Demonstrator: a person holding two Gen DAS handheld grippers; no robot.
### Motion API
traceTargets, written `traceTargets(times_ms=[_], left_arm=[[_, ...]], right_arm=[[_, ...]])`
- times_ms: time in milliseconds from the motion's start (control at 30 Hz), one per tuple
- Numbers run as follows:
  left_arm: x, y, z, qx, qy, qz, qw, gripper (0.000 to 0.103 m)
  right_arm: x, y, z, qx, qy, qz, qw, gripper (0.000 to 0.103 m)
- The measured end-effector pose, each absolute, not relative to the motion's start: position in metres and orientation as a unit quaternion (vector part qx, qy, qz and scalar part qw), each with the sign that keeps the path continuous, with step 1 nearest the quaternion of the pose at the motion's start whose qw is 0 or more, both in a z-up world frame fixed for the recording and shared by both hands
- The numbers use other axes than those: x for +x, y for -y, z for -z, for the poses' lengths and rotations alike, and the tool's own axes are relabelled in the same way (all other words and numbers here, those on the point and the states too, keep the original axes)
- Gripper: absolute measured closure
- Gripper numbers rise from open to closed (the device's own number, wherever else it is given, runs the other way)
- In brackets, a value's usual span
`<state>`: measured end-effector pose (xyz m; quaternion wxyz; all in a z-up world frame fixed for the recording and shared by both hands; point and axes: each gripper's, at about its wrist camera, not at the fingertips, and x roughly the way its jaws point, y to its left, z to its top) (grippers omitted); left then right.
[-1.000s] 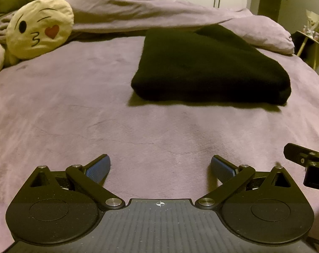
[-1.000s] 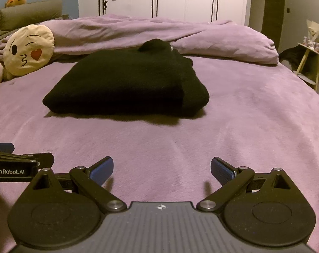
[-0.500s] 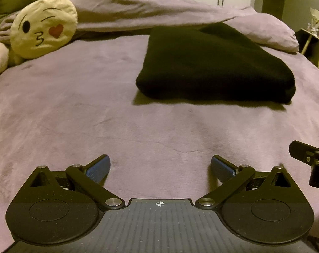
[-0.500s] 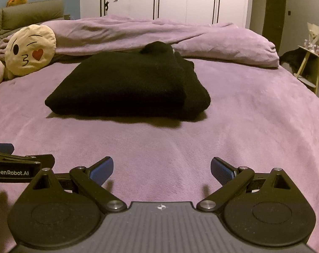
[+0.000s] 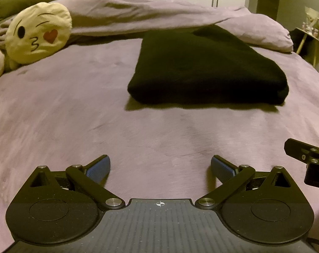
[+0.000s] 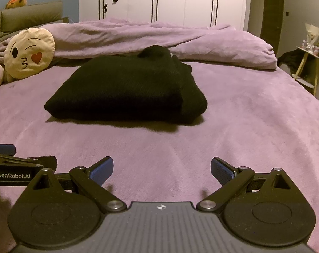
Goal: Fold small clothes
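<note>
Item: black knitted garment (image 5: 205, 67), folded into a thick rectangle, lying mid-bed on the mauve plush bedspread (image 5: 75, 116), toward the far edge by the rumpled duvet; folding looks finished. Left gripper (image 5: 160, 169) and right gripper (image 6: 162, 168): jaws wide, holding nothing, hovering side by side near the bed's near edge, well apart from the garment ahead
</note>
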<state>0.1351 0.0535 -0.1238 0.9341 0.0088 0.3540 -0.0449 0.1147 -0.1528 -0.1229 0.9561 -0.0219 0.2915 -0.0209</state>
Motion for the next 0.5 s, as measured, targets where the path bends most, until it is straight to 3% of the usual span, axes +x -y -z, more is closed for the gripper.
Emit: traceTargets(times_ms=[500], left_arm=[[0.1326, -0.0464, 0.1175, 0.01, -0.35, 0.052, 0.935, 0.0]], right_arm=[[0.1127, 0.1514, 0.1162, -0.025, -0.285, 0.023, 0.958, 0.004]])
